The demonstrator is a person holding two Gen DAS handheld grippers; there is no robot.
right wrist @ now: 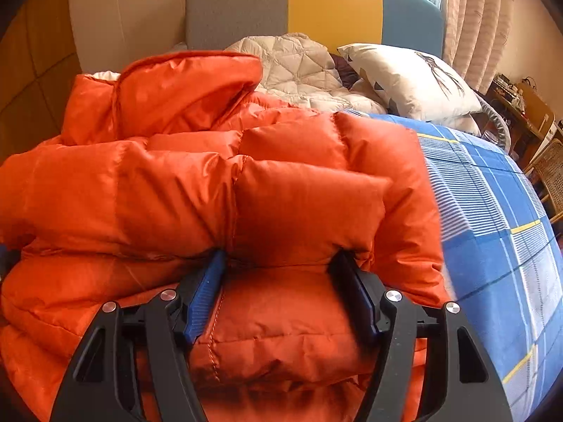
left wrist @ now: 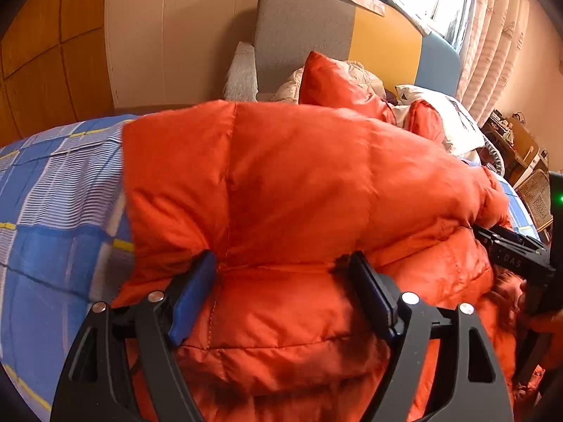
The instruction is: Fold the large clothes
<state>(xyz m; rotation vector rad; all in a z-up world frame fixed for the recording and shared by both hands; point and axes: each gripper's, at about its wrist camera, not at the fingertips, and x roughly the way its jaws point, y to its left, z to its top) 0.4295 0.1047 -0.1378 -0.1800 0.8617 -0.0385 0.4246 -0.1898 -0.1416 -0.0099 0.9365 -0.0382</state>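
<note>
The left gripper (left wrist: 283, 263) has its two fingers spread wide, and a puffy fold of the orange down jacket (left wrist: 299, 183) bulges up between them; the blue pads (left wrist: 193, 299) lie against the fabric on both sides, but whether they press it or merely flank it I cannot tell. The right gripper (right wrist: 279, 263) stands the same way on its own stretch of the orange down jacket (right wrist: 211, 190), fingers far apart, a quilted panel swelling between them, and its grip is equally unclear. The jacket lies heaped across the middle of the bed (left wrist: 52, 211), doubled over itself in thick layers, with its upper part rising towards the head end. In the left wrist view the blue checked bedsheet (left wrist: 42, 183) shows bare towards the bed's left edge, and the right gripper's black body (left wrist: 517, 256) reaches in at the jacket's right end. In the right wrist view the bedsheet (right wrist: 492, 211) runs bare along the bed's right edge. Beyond the jacket, at the head end, lie a white quilted duvet (right wrist: 299, 66) and a white printed pillow (right wrist: 411, 81), backed by a headboard (right wrist: 334, 7) of grey, yellow and blue panels. Pleated curtains (right wrist: 475, 17) hang past the bed's far right corner.
</note>
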